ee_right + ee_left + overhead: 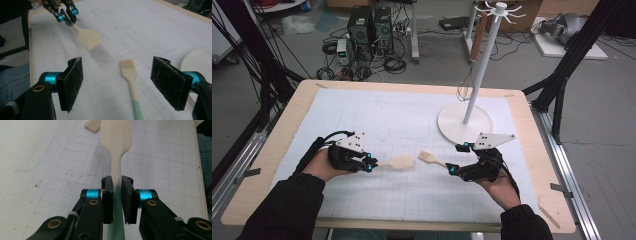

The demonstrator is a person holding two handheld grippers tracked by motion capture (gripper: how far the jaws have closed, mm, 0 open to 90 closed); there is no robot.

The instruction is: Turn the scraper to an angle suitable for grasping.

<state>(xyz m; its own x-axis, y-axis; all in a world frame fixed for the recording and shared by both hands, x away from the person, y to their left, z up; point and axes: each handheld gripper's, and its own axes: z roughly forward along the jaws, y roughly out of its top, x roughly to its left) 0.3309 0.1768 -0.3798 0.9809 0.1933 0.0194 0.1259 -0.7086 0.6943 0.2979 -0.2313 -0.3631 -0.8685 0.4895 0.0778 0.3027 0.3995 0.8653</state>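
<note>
My left gripper (369,165) is shut on the handle of a cream spatula (402,161), held just above the white grid mat with its blade pointing right. In the left gripper view the jaws (117,187) clamp the narrow handle and the spatula's blade (116,135) stretches ahead. A cream brush (429,158) with a pale green handle end lies flat on the mat. My right gripper (457,158) stands open around the brush's handle, apart from it. In the right gripper view the brush (128,68) lies between the wide-apart pads (73,82), with the left gripper (63,12) and spatula (88,37) beyond.
A white rack stands at the back right on a round base (452,122), its pole (482,65) topped with hooks; a whisk (466,87) hangs beside it. A thin wooden stick (548,212) lies on the table's front right border. The brush's bristles (93,125) sit near the spatula blade.
</note>
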